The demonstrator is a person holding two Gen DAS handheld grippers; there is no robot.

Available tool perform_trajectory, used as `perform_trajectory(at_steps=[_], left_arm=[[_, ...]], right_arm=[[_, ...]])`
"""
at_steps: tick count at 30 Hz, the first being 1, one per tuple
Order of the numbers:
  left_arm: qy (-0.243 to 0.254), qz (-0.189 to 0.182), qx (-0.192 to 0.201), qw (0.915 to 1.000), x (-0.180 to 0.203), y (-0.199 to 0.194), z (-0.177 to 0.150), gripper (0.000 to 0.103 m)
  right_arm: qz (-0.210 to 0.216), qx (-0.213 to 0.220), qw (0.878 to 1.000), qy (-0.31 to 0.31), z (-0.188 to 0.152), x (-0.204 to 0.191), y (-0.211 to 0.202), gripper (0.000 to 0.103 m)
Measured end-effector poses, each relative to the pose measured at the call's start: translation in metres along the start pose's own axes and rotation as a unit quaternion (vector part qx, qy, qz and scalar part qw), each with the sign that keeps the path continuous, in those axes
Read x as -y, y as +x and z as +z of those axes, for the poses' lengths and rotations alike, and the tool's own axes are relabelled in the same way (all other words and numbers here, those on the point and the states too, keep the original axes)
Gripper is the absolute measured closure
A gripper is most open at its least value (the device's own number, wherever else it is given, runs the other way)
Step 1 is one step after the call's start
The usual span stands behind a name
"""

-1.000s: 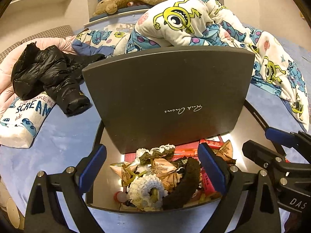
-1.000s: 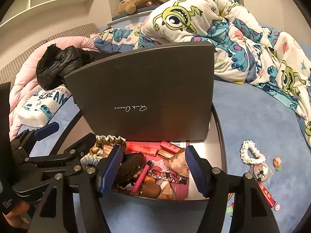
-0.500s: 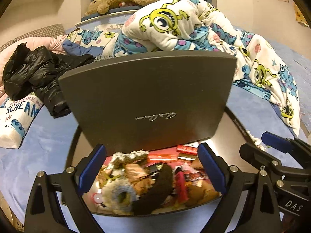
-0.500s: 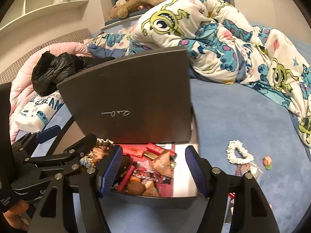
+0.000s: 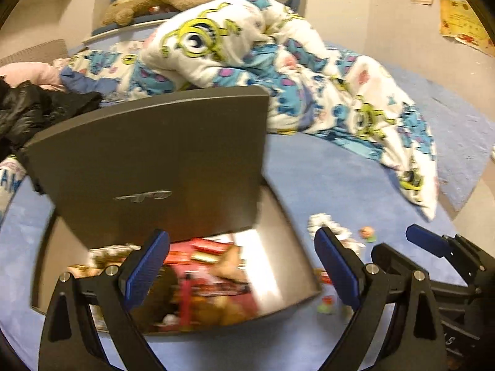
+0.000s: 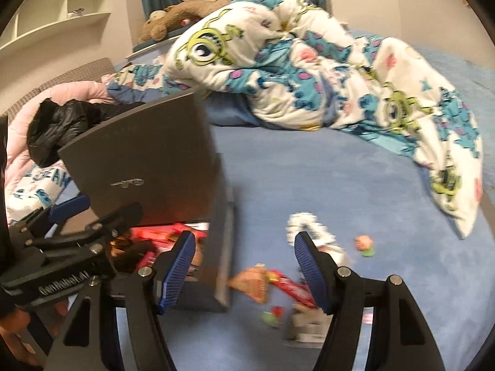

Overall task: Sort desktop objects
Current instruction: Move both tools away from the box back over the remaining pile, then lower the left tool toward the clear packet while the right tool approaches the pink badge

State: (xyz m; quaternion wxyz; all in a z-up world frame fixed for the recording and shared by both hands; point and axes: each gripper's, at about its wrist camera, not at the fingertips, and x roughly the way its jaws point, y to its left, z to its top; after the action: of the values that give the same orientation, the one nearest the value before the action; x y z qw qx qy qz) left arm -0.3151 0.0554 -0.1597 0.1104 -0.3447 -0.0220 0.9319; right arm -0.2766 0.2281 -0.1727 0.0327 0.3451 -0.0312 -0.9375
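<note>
Leftmost, beyond the left claw (image 5: 242, 267): dark box (image 5: 278, 281) with raised lid (image 5: 148, 160), holding red packets and other small sorted items, blurred beyond naming. Left claw spread wide, gripping nothing, straddling the box's right half. Not in contact with the contents, as far as can be told.

Further right, ahead of the right claw (image 6: 244, 270): loose items on the blue bed sheet (image 6: 309, 179), outside the box. Orange-brown packet (image 6: 252, 283) just inside the left finger; red wrapper (image 6: 289, 287) beside it, long axis running diagonally from far-left to near-right, toward the right finger. White scrunchie (image 6: 304, 225) just beyond the fingertips; small pink piece (image 6: 363, 242) to the right of the right finger; green-and-red bit (image 6: 272, 315) and pale flat packet (image 6: 309, 329) nearer, below the gap. Right claw likewise fully parted and empty.

Governing relation, as judged: remaining unsorted things directly under and ahead of the right claw, well to the right of the left one; right hand therefore nearer. Likely need to turn the right claw across the wrapper's diagonal before closing.

Hard to read: motion blur over both views; identity of the pale packet and small bits unclear; box interior partly hidden by the left claw in the right view; height of either claw above the sheet not determinable.
</note>
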Motion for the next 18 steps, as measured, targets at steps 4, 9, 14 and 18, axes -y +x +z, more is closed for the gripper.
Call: perform_trajectory(at_steps=[4, 9, 14, 18], left_arm=[[0.029, -0.024, -0.004, 0.9993, 0.04, 0.003, -0.004, 0.007], [0.074, -0.052, -0.006, 0.9959, 0.086, 0.005, -0.016, 0.007], [0.11, -0.08, -0.014, 0.9906, 0.122, 0.009, -0.032, 0.007], [0.138, -0.094, -0.015, 0.9858, 0.144, 0.017, -0.046, 0.007]], right_arm=[[-0.04, 0.003, 0.999, -0.005, -0.011, 0.033, -0.019, 0.035], [-0.066, -0.004, 0.998, 0.023, -0.029, 0.082, -0.035, 0.035], [-0.093, -0.014, 0.995, 0.044, -0.049, 0.114, -0.038, 0.035], [-0.091, -0.011, 0.994, 0.067, -0.062, 0.134, -0.036, 0.035]])
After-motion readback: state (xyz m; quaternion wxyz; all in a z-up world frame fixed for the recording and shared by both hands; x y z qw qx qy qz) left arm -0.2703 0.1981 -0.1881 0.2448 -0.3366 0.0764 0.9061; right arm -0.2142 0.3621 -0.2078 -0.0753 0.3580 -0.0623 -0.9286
